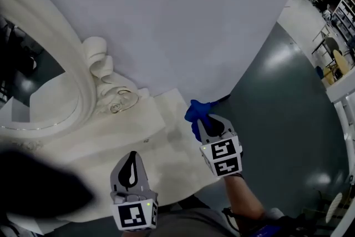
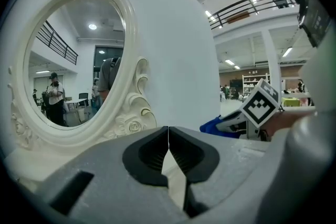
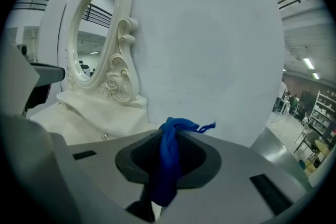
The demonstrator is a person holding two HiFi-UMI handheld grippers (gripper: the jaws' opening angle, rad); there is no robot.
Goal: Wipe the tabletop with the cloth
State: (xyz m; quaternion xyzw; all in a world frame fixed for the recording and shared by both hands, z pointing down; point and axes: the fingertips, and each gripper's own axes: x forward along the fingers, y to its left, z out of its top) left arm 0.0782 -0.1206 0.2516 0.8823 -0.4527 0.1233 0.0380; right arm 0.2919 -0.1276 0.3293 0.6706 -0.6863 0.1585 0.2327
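The cream tabletop (image 1: 138, 136) of a white dressing table lies below me, with an ornate oval mirror (image 1: 55, 58) at its back left. My right gripper (image 1: 206, 122) hangs over the table's right end, near the wall, shut on a bunched blue cloth (image 1: 197, 112). In the right gripper view the cloth (image 3: 169, 160) hangs down between the pads, with the tabletop (image 3: 100, 107) to the left beyond it. My left gripper (image 1: 132, 159) is over the table's front edge, its jaws closed tip to tip with nothing between them. From the left gripper view (image 2: 168, 131) the cloth (image 2: 212, 126) shows at right.
A tall white wall panel (image 1: 183, 19) stands behind the table. Grey floor (image 1: 288, 119) opens to the right, with chairs and shelving (image 1: 333, 36) far off. The mirror frame's carved scrolls (image 1: 108, 86) rise at the tabletop's back. A dark blurred shape (image 1: 39, 186) covers the lower left.
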